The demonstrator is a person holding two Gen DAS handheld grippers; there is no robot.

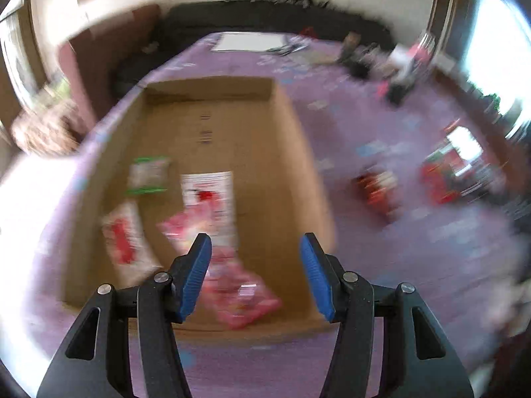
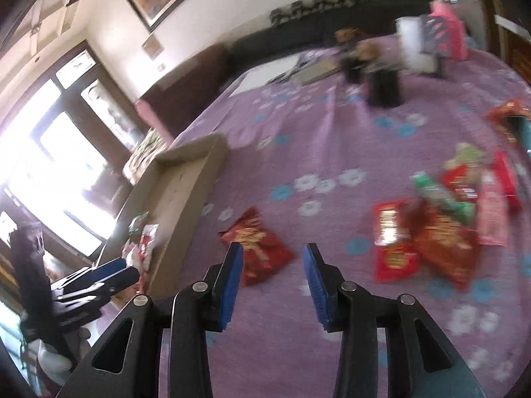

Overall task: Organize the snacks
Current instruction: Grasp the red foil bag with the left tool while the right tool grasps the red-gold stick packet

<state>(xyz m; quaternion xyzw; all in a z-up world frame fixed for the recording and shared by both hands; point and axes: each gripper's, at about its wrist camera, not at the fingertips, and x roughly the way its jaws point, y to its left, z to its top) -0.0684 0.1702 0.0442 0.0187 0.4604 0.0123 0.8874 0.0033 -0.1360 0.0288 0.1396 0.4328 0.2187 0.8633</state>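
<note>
A shallow cardboard box (image 1: 282,165) lies on the purple flowered cloth; it also shows at the left of the right wrist view (image 2: 186,199). Inside lie several snack packets: a green-edged one (image 1: 147,175), a white and red one (image 1: 124,238) and pink ones (image 1: 242,295). My left gripper (image 1: 255,252) is open and empty above the box's near end. My right gripper (image 2: 273,258) is open and empty above the cloth, just behind a dark red snack bag (image 2: 259,248). A pile of red and green snack packets (image 2: 441,225) lies to its right. The left gripper (image 2: 99,277) shows at the left edge.
Dark containers and a pink and white bag (image 2: 431,39) stand at the far end of the cloth. Papers (image 1: 249,41) lie at the far edge. More red packets (image 1: 444,172) lie to the right of the box. A dark sofa (image 2: 298,30) runs behind.
</note>
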